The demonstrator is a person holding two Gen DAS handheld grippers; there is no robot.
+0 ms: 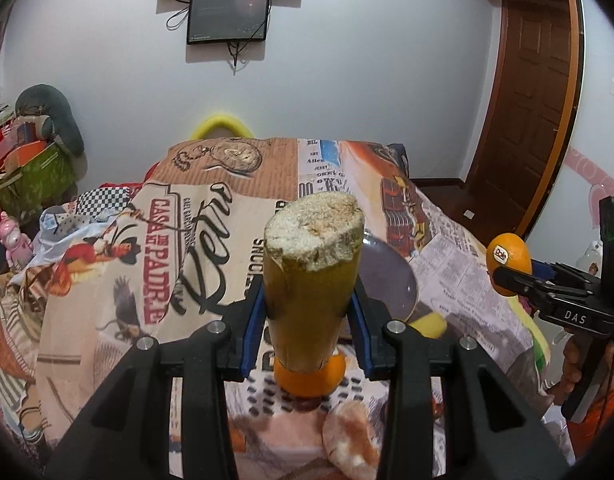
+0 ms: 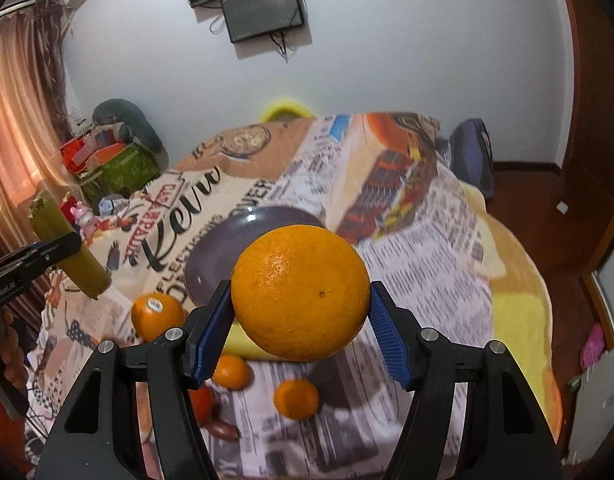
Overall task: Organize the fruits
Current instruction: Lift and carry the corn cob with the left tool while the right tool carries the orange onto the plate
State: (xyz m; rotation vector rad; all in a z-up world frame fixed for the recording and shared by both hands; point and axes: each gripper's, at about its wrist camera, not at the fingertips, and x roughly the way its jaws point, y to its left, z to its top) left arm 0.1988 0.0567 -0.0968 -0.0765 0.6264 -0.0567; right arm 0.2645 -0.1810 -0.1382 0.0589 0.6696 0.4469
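Note:
My left gripper (image 1: 307, 320) is shut on a yellow-green stalk piece (image 1: 309, 284) with a rough pale cut end, held above the table; it also shows at the left of the right wrist view (image 2: 65, 244). My right gripper (image 2: 301, 328) is shut on a large orange (image 2: 301, 292), held above a grey plate (image 2: 227, 248). That orange, with a Dole sticker, shows in the left wrist view (image 1: 509, 258). The plate shows there too (image 1: 387, 276). A stickered orange (image 2: 157, 316) and two small oranges (image 2: 231, 372) (image 2: 297, 398) lie on the cloth.
The table wears a printed newspaper-style cloth (image 2: 419, 264). An orange (image 1: 309, 380) and a pinkish round fruit (image 1: 349, 440) lie under the left gripper. Dark red fruits (image 2: 223, 430) lie near the front. A cluttered green box (image 2: 119, 168) stands at the left.

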